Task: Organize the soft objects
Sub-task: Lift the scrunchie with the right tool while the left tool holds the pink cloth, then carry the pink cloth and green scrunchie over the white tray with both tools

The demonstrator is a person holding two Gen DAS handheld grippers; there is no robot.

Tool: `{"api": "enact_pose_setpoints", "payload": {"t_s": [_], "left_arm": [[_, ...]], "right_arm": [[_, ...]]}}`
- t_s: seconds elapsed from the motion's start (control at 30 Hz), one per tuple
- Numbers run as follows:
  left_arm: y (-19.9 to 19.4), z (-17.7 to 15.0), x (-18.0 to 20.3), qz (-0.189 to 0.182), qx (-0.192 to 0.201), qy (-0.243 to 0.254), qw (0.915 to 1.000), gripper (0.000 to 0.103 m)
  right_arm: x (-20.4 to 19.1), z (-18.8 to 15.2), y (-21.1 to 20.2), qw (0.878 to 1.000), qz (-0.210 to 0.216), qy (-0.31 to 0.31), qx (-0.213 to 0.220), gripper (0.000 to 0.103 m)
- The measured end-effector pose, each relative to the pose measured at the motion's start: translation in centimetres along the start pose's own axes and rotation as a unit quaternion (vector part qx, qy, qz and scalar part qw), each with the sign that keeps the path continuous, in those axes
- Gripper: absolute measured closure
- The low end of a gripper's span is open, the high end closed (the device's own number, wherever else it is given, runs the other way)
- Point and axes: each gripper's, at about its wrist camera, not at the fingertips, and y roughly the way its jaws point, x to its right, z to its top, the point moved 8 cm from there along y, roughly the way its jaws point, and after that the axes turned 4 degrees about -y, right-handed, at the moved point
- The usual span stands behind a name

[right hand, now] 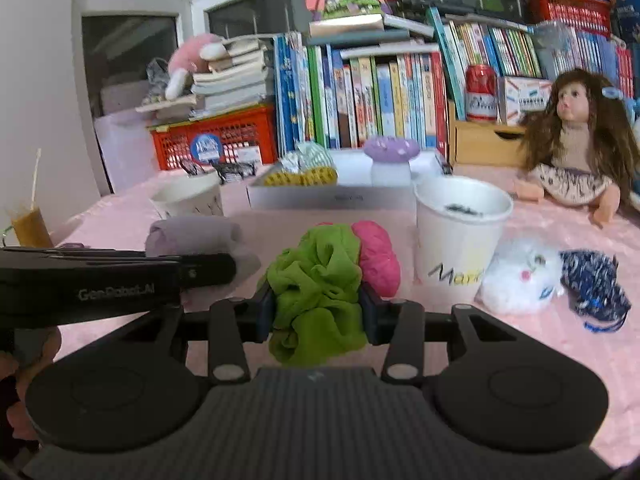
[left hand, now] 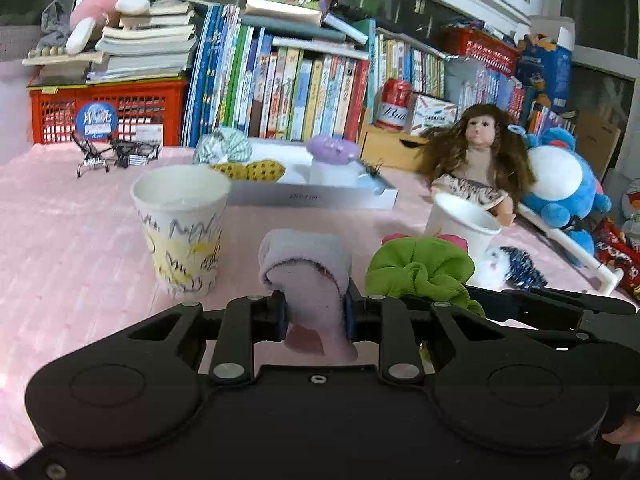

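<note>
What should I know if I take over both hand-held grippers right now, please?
Left hand-held gripper: shut on the pale purple cloth roll.
Right hand-held gripper: shut on the green scrunchie.
White tray already holds a yellow patterned scrunchie and a checked one.
Left on the pink mat: pink scrunchie, white fluffy one, navy one.

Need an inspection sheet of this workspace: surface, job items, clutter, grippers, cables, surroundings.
Surface: pink tablecloth, crowded.
Job's things: mauve sock, green scrunchie, pink scrunchie, white fluffy scrunchie, navy scrunchie, white tray with soft items.
Clutter: scribbled cup, white cup, doll.
Grippers: left gripper shut on mauve sock; right gripper shut on green scrunchie.
Cables: nothing seen.
Surroundings: books, red crate, red can.
</note>
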Motion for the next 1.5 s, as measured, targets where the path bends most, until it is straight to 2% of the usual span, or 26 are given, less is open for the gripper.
{"api": "enact_pose_setpoints", "payload": {"t_s": [0.53, 0.93, 1.17, 1.3, 1.5], "left_arm": [[-2.2, 5.7, 0.8, -0.028, 0.023, 0.011, 0.9993, 0.079], [-0.9, 11.0, 0.3, -0.040, 0.025, 0.015, 0.9988, 0.079], [0.2, 16.2, -1.5, -0.040, 0.024, 0.017, 0.9988, 0.079], [2.0, 18.2, -1.9, -0.047, -0.006, 0.020, 0.9987, 0.079], [7.2, 19.8, -3.8, -0.037, -0.086, -0.017, 0.9955, 0.079]], "right_arm": [[0.1, 5.3, -3.2, 0.998, 0.006, -0.019, 0.055, 0.056], [1.3, 9.8, -2.8, 0.998, 0.010, -0.015, 0.059, 0.056], [4.7, 14.6, -1.6, 0.999, -0.015, 0.002, 0.052, 0.056], [6.5, 16.5, 0.3, 0.999, -0.026, 0.010, 0.023, 0.055], [7.7, 17.7, 4.3, 0.998, -0.048, -0.007, -0.036, 0.055]]}}
